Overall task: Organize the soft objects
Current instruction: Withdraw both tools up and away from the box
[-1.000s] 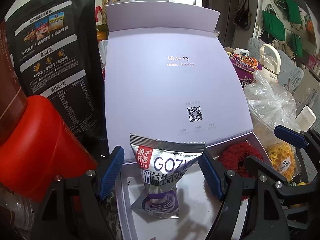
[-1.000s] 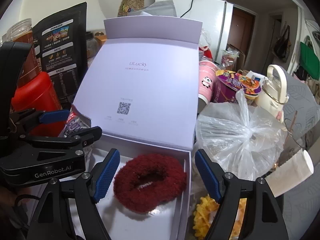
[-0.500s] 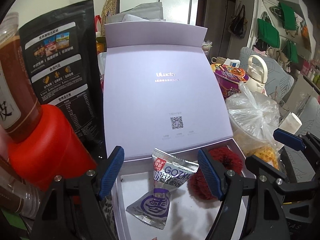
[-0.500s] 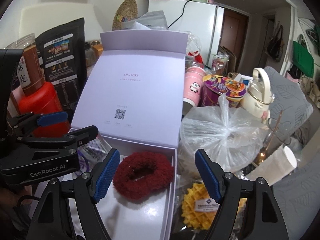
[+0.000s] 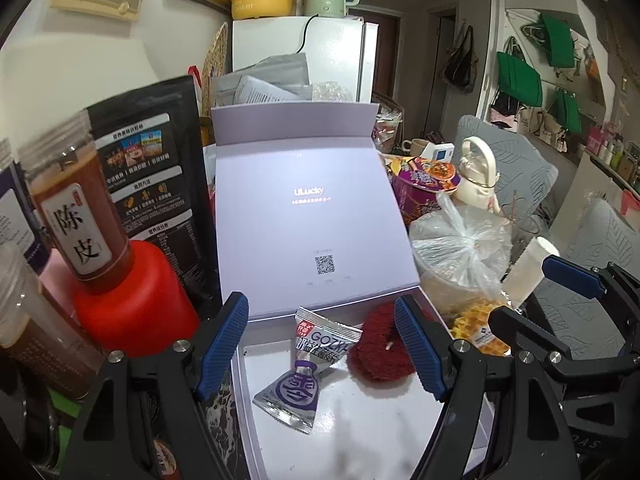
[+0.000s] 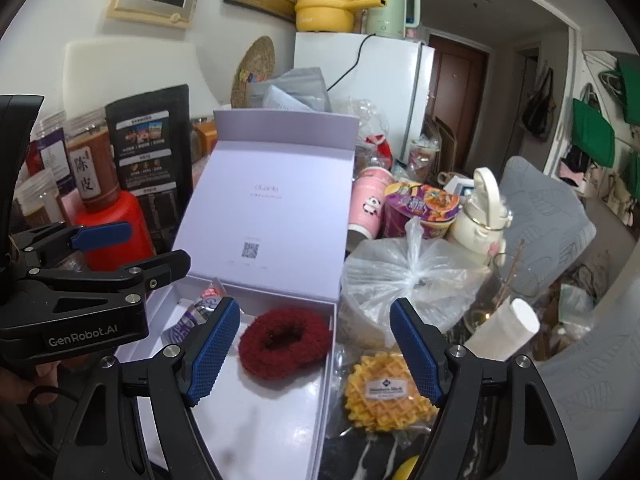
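Observation:
A silver and purple snack packet lies in the open lilac box, next to a dark red fuzzy scrunchie. My left gripper is open and empty, raised above and behind the packet. In the right wrist view the scrunchie lies at the box's far right and the packet peeks out at the left. My right gripper is open and empty, above the box's right wall. A wrapped yellow waffle lies on the table right of the box.
The box lid stands upright behind. A red jar, a brown jar and a black pouch crowd the left. A knotted plastic bag, noodle cups, a cream bottle and a white roll crowd the right.
Both grippers have pulled back and up from the box. The packet, released, lies lower in the left wrist view. More of the room shows.

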{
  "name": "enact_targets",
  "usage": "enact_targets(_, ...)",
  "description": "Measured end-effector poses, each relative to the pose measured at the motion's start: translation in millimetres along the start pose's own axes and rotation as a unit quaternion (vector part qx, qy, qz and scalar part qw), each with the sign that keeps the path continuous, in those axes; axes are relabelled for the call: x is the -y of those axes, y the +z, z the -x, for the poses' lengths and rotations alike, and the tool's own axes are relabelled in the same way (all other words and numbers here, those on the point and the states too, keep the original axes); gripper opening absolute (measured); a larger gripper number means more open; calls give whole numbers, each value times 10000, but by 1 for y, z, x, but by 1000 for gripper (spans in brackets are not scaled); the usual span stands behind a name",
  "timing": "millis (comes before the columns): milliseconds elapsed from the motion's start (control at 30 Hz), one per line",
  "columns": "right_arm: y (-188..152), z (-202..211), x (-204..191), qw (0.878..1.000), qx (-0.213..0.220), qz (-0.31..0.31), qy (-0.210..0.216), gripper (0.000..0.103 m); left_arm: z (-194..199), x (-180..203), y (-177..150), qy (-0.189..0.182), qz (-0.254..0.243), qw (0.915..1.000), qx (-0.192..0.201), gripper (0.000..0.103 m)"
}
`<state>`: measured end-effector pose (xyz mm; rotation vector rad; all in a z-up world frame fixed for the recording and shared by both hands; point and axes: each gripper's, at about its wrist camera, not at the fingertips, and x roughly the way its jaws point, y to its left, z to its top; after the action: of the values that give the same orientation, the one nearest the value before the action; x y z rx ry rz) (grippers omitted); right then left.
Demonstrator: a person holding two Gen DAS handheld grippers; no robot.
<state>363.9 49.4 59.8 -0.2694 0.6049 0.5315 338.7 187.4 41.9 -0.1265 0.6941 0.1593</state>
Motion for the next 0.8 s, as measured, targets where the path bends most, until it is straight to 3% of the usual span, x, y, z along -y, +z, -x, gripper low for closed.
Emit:
enact_targets(400, 0, 65, -8, 9993, 369, 16, -39, 78, 65, 7, -1, 45, -58, 9994, 342, 76)
enact_targets(800, -25, 120, -12, 9987, 510, -73, -17, 79, 124, 18, -23, 188, -161, 9984, 517, 76)
